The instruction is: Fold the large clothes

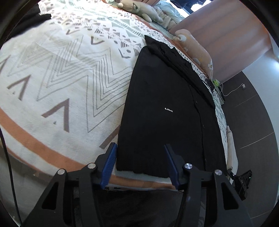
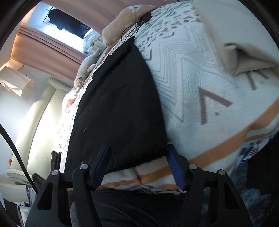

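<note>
A black button-front shirt (image 1: 165,87) lies flat on the bed, folded into a long panel with a small white logo (image 1: 168,109) on it. My left gripper (image 1: 140,145) hovers open over the shirt's near hem, its blue pads (image 1: 109,165) standing either side of the hem's left portion without pressing on it. In the right wrist view the same shirt (image 2: 118,96) runs away from me, and my right gripper (image 2: 139,145) is open over the near right corner of the hem. Nothing is gripped by either one.
A white blanket (image 1: 61,78) with grey zigzags and an orange band covers the bed. Plush toys (image 1: 139,8) and a peach pillow (image 1: 191,48) line the far edge, beside tangled cables (image 1: 209,82). A beige cloth (image 2: 244,52) lies on the blanket. Dark floor (image 1: 247,113) lies beyond.
</note>
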A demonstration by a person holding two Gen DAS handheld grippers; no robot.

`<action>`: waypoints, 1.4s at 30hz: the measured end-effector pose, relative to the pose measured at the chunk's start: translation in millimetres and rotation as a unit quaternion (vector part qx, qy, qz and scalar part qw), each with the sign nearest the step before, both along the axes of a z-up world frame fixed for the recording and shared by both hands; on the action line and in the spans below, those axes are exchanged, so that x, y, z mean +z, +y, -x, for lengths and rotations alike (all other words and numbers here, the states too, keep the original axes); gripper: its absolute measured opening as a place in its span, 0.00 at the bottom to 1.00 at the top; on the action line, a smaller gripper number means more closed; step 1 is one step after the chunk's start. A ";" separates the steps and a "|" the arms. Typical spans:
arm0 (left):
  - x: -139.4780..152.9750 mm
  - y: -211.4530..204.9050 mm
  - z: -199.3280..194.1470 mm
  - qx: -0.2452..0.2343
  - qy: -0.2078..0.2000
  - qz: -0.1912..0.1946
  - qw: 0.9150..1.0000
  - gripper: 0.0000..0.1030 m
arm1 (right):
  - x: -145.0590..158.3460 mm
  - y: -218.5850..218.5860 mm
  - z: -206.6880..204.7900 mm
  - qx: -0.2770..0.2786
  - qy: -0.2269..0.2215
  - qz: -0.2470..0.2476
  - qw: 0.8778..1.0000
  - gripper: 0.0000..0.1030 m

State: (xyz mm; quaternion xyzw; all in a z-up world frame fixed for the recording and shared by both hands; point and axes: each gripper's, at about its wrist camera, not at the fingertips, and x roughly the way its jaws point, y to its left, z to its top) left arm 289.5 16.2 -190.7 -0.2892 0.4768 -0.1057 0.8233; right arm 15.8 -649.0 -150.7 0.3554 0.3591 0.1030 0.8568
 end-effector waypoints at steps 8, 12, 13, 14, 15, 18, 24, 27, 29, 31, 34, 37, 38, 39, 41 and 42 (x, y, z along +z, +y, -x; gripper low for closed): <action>-17.5 -3.7 -14.0 0.010 0.011 0.024 1.000 0.51 | -13.5 2.5 -28.1 -0.013 0.008 -0.030 0.999 0.38; -19.0 -1.5 -13.8 0.017 0.011 0.036 0.999 0.50 | -16.9 11.2 -39.3 -0.019 0.009 -0.028 0.999 0.22; -19.4 -1.3 -13.2 0.017 0.012 0.034 0.999 0.34 | -17.3 13.4 -39.4 -0.021 0.009 -0.027 0.999 0.16; -20.8 -0.6 -12.3 0.018 0.018 0.031 0.999 0.24 | -17.7 15.0 -39.1 -0.024 0.010 -0.027 0.999 0.11; -21.4 1.1 -10.1 0.023 0.019 0.034 0.999 0.18 | -17.3 16.7 -37.8 -0.029 0.006 -0.026 0.999 0.09; -16.4 5.1 -1.5 0.030 0.002 0.053 0.998 0.16 | -10.5 19.2 -26.9 -0.035 -0.011 -0.024 0.999 0.04; 7.6 4.2 22.5 0.037 -0.028 0.043 0.998 0.14 | 7.0 24.1 1.1 -0.031 -0.044 -0.020 0.998 0.03; 20.5 8.6 39.1 0.041 -0.043 0.050 0.997 0.14 | 13.1 27.1 14.9 -0.027 -0.057 -0.021 0.998 0.03; 30.5 12.3 47.9 0.042 -0.055 0.052 0.996 0.14 | 16.5 27.4 25.2 -0.025 -0.065 -0.022 0.997 0.03; 40.1 13.8 56.7 0.042 -0.066 0.051 0.996 0.14 | 23.1 23.5 36.6 -0.021 -0.075 -0.021 0.997 0.03; 58.9 14.4 73.8 0.044 -0.087 0.048 0.994 0.14 | 33.8 23.7 55.3 -0.017 -0.094 -0.017 0.995 0.03; 75.6 18.5 91.6 0.050 -0.101 0.047 0.993 0.14 | 45.2 23.4 77.2 -0.012 -0.112 -0.013 0.994 0.03; 82.4 20.0 99.1 0.050 -0.108 0.046 0.992 0.14 | 49.5 21.4 84.6 -0.011 -0.118 -0.011 0.993 0.03; 88.5 19.6 103.0 0.051 -0.115 0.045 0.991 0.14 | 54.0 21.5 92.1 -0.009 -0.125 -0.010 0.992 0.03; 99.7 23.0 113.9 0.052 -0.128 0.043 0.989 0.14 | 62.1 20.5 105.8 -0.006 -0.137 -0.008 0.991 0.03; 104.2 24.4 119.2 0.053 -0.134 0.044 0.989 0.14 | 67.0 21.3 113.6 -0.004 -0.143 -0.008 0.990 0.03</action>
